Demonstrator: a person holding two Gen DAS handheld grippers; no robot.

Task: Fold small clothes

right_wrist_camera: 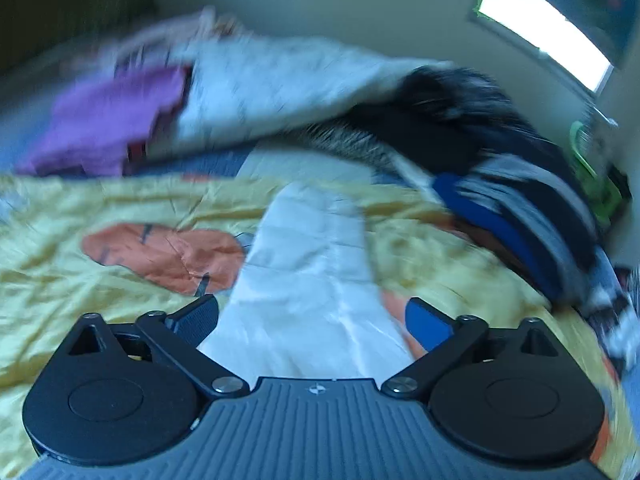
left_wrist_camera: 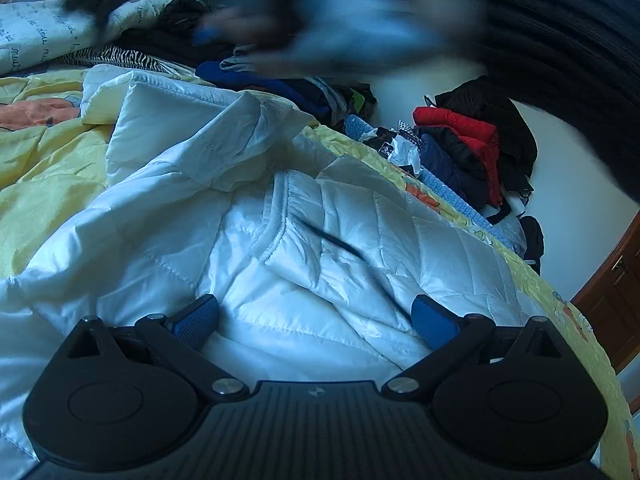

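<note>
Two grippers are in play, and both have their fingers spread with nothing pinched. On the left, the left gripper (left_wrist_camera: 316, 322) hangs just above a white quilted jacket (left_wrist_camera: 248, 216) that lies rumpled on the yellow bedspread (left_wrist_camera: 44, 176), collar and front panel bunched rather than flat. Further right in that view a blurred dark shape crosses the top, probably the right gripper (right_wrist_camera: 312, 320) in the person's hand, though the smear is too heavy to be sure. From the right wrist, a white sleeve (right_wrist_camera: 308, 280) stretches away across the bedspread between the open fingers. The risk I see: pinching only the slippery top layer, so the padding slides and the fold goes crooked (the bunching near the collar would cause that). No containers show; spare clothes sit in loose heaps (left_wrist_camera: 472, 148) beside the bed.
</note>
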